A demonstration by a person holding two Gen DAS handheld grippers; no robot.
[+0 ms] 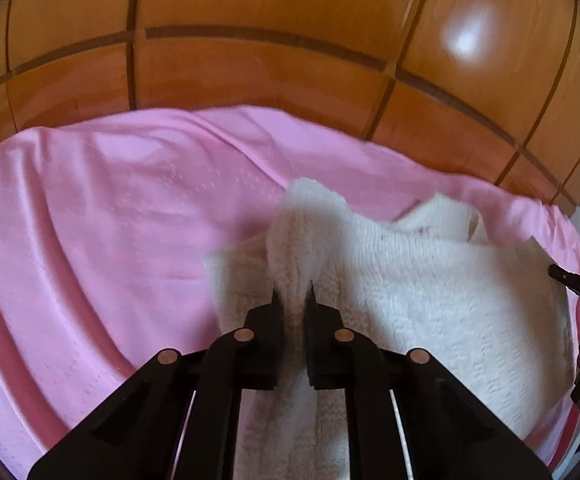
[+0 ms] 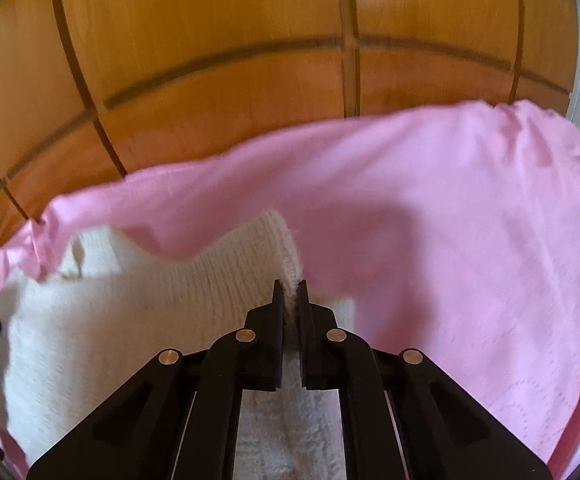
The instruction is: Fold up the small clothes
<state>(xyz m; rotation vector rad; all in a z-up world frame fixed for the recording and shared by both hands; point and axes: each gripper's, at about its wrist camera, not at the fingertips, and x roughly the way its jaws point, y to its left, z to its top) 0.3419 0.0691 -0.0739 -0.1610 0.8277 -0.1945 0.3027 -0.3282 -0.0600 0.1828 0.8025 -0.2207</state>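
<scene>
Mid-fold I'd say: left gripper (image 1: pixel 293 300) and right gripper (image 2: pixel 290 294) each pinch the small white knit sweater (image 1: pixel 429 280) over the pink sheet (image 1: pixel 90 220); next, carry both edges across evenly

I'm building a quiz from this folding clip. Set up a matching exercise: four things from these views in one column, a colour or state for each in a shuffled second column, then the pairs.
Things:
1. white knit sweater
2. bedsheet
3. wardrobe doors
4. left claw

Colours or states:
A. glossy orange-brown wood
B. shut on knit fabric
C. pink, creased
D. cream-white, pinched at both sides

Pairs: 1-D, 2-C, 3-A, 4-B

The right claw is also shut on the sweater, on its other side.
</scene>
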